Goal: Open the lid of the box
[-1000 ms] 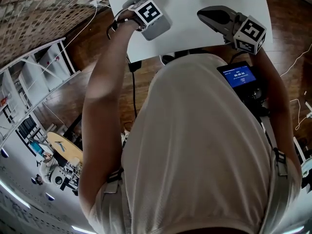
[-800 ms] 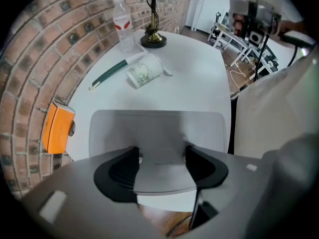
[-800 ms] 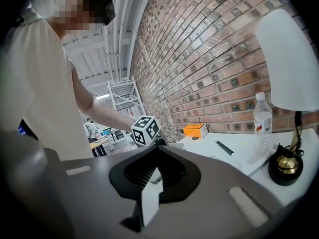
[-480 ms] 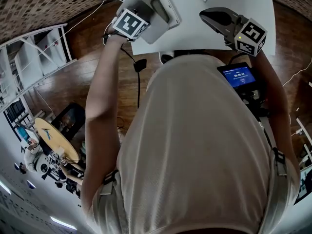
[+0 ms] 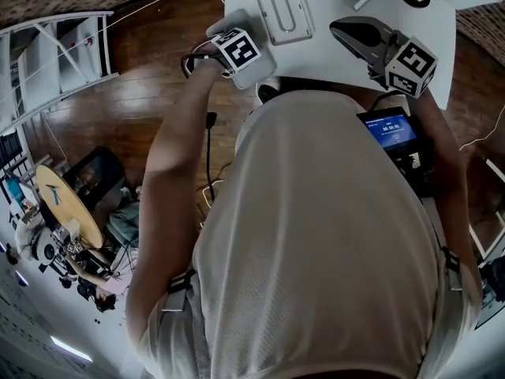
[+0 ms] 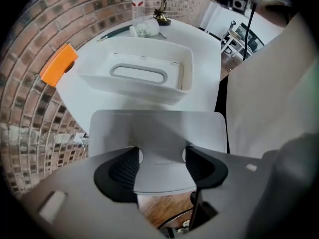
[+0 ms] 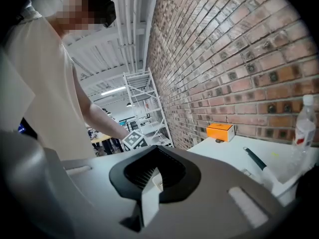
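Box (image 6: 130, 90), white moulded plastic, rectangular with rounded corners, shallow: it stands on the white table (image 5: 316, 54), directly ahead of the left gripper (image 6: 157, 121) and clear of it. Lid (image 5: 272, 18), same white plastic, smooth and faintly glossy, seated on the box, with a raised rim and a sunken centre that carries an oval grip (image 6: 138, 73). I judge the item light, thin-walled, stiff with some flex, and slippery under hard pads. That oval grip is my preferred hold. The lid's rim edge is the fallback. Because the base looks light enough to rise with the lid, I would pin a side wall with the other claw. Left gripper, light grey body: it hangs at the table's near edge with its jaws drawn together into one flat pale paddle, gripping nothing. Right gripper (image 7: 154, 176), darker grey: it sits to the right of the box, aimed along the red brick wall (image 7: 239, 59) and not at the box, its jaws clenched into a thin blade with nothing between them. Other stock: a small orange carton (image 6: 59, 63) against the bricks and a clear plastic bottle (image 6: 138, 6) at the table's far end, both well apart from the box. The task is not begun, and I read approach as the step in hand.
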Demonstrator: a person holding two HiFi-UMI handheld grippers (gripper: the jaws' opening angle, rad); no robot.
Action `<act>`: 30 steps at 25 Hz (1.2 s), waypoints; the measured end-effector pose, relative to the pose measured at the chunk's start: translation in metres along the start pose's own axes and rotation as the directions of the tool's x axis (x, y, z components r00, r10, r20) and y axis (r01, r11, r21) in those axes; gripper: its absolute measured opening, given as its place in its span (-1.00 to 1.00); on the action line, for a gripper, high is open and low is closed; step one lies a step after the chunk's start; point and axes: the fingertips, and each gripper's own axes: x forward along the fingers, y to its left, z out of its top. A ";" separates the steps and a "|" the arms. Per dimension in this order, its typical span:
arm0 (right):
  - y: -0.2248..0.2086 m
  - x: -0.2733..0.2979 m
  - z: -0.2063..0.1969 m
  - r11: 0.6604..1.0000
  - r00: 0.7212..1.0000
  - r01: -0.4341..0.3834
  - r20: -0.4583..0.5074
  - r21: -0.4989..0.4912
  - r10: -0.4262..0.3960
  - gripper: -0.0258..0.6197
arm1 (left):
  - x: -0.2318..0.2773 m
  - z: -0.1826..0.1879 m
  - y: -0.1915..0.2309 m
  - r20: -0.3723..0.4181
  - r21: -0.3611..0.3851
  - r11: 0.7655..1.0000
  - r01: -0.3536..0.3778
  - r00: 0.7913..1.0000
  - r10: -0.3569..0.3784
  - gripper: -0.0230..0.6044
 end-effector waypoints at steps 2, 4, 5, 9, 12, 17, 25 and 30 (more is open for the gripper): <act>-0.001 -0.003 -0.005 1.000 1.000 0.017 -0.004 0.005 -0.017 -0.92 | 0.017 0.005 0.004 -0.032 0.040 0.999 -0.002 0.999 0.003 0.00; -0.002 -0.010 -0.012 0.999 0.999 0.040 -0.006 0.013 -0.040 -0.92 | 0.029 0.011 0.010 -0.047 0.059 0.998 -0.012 0.999 0.015 0.00; -0.002 -0.014 -0.014 0.998 0.999 0.054 -0.007 0.016 -0.054 -0.92 | 0.033 0.013 0.011 -0.049 0.058 0.998 -0.015 0.999 0.018 0.00; 0.001 -0.026 -0.016 0.995 0.996 0.093 -0.005 0.028 -0.093 -0.92 | 0.035 0.014 0.013 -0.052 0.051 0.999 -0.014 0.998 0.016 0.00; -0.001 -0.027 -0.019 0.995 0.995 0.097 -0.010 0.026 -0.097 -0.92 | 0.037 0.016 0.014 -0.048 0.055 0.998 -0.006 0.999 0.009 0.00; -0.007 -0.016 -0.014 0.997 0.997 0.071 -0.017 0.011 -0.071 -0.92 | 0.018 0.024 0.024 0.020 0.005 1.000 -0.024 0.999 0.024 0.00; 0.001 0.000 0.000 0.999 1.000 -0.007 -0.027 -0.039 0.006 -0.92 | -0.109 0.063 0.022 0.533 -0.263 0.957 -0.120 0.809 0.248 -0.26; 0.008 0.001 0.005 0.996 0.999 -0.047 -0.018 -0.073 0.046 -0.92 | -0.175 0.069 -0.004 0.724 -0.396 0.909 -0.130 0.565 0.396 -0.77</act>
